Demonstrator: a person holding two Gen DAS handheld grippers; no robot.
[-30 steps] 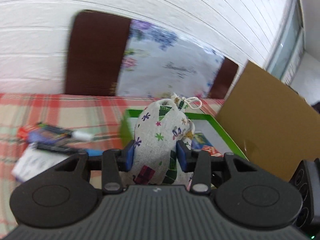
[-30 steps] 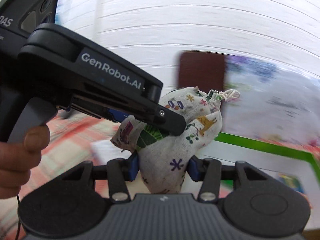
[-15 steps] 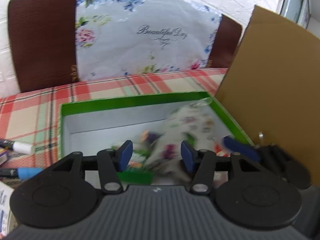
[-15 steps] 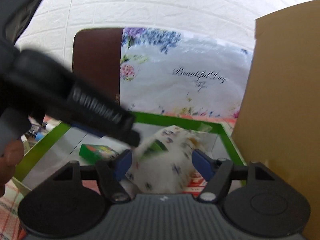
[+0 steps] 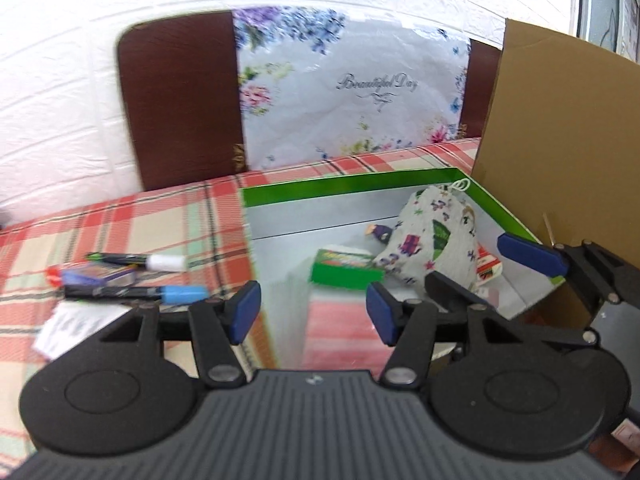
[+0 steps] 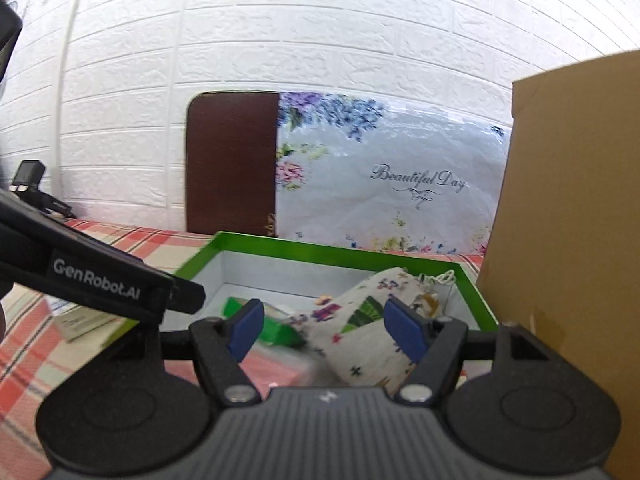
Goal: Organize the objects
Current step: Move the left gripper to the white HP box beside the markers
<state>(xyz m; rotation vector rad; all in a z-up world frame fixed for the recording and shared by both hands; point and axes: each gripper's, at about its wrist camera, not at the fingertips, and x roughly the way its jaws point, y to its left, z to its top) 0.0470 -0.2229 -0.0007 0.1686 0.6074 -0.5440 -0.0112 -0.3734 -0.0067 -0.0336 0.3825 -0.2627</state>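
The patterned cloth drawstring pouch lay in the green-rimmed box; both the left gripper and right gripper had just spread, empty; two markers at left remained outside.

A brown chair back stands before a white brick wall.

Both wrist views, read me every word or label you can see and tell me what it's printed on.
"Beautiful Day": script on the floral plastic sheet draped over the brown chair back.
"GenRobot.AI": white lettering on the black left gripper.
Print on the small green box and the white card beside the markers: too blurred to read.
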